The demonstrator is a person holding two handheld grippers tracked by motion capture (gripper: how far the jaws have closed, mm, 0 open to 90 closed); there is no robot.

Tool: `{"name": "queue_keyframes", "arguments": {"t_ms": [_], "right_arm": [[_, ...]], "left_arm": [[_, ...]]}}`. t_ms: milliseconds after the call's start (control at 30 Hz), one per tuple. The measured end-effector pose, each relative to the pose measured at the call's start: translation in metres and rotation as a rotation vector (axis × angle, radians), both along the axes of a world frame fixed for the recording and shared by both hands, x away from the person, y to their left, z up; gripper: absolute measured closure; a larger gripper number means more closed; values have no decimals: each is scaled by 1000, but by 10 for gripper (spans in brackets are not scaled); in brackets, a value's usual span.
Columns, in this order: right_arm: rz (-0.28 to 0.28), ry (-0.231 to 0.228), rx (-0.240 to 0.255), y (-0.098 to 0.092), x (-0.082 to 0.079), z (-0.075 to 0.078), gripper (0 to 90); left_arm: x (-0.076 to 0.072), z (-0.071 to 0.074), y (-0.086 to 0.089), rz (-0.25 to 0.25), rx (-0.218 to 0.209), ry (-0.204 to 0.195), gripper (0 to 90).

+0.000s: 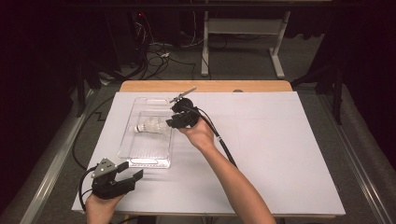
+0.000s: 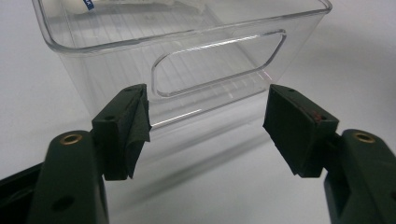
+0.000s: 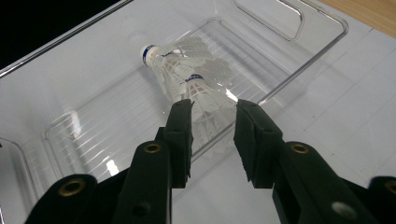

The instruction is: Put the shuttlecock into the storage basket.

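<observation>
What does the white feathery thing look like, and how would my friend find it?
Look at the white table, then at the clear plastic bin on its left half. Inside lies the shuttlecock, on its side, next to the right gripper. It is the bin's one white feathered cone, with a round cork tip banded in blue.

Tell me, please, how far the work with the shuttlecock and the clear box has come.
Done: the shuttlecock lies on its side inside the clear box. In hand: the right gripper is at the box's rim, its jaws parted around the feather end without pressing it. The left gripper waits open before the box's near handle. Left, probably: drawing the right gripper away.
</observation>
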State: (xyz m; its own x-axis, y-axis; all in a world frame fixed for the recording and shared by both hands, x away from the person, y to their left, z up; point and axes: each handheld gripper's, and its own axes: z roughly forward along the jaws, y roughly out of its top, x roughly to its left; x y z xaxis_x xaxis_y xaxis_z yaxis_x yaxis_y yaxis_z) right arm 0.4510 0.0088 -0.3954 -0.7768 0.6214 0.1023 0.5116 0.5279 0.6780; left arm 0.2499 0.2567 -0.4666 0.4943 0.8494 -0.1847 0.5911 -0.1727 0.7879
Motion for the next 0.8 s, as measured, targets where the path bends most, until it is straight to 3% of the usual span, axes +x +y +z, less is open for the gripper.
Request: {"name": "queue_keyframes", "arguments": {"t_ms": [800], "right_arm": [[-36,-5,17,-28,-2,-7,608]], "left_arm": [[1,0,0,1,4,2,322]]}}
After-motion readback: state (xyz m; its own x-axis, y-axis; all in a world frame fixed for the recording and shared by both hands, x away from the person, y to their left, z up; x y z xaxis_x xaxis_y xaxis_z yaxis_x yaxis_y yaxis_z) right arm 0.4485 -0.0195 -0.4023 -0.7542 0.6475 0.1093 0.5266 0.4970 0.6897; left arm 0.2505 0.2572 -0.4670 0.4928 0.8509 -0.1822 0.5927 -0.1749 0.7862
